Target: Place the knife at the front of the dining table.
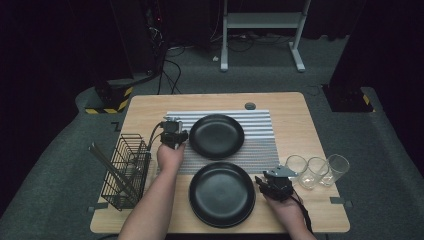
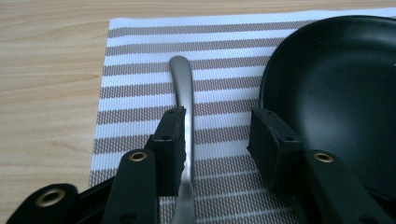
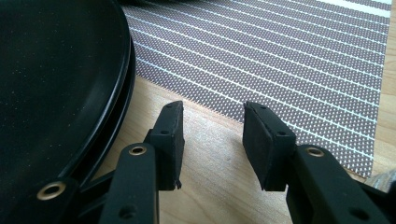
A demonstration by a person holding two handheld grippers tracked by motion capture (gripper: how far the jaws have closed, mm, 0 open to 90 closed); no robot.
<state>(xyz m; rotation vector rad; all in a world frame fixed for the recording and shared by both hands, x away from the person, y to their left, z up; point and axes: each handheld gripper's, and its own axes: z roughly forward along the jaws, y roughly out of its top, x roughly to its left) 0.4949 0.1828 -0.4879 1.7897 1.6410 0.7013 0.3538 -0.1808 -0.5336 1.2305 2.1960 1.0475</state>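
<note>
Your left gripper (image 2: 215, 140) stands half open over a utensil handle (image 2: 183, 88) laid on the mat's (image 2: 140, 56) left edge beside the far plate (image 2: 336, 93); the near plate's (image 1: 222, 194) setting remains.

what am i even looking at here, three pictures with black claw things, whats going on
A person sits at a light wooden table and holds a hand-held two-jaw gripper in each hand. The high view looks down from above. The other two pictures come from small cameras riding on each gripper, looking along its black jaws.

On the table lie a striped woven placemat, the far round black plate on that mat, the near round black plate, a black wire basket at the left and three clear drinking glasses at the right.

The left gripper is over the mat beside the far plate. A grey metal utensil handle lies between its jaws, against one pad, but the jaws stand apart, so it is not clamped. The right gripper hovers open and empty beside the near plate.
</note>
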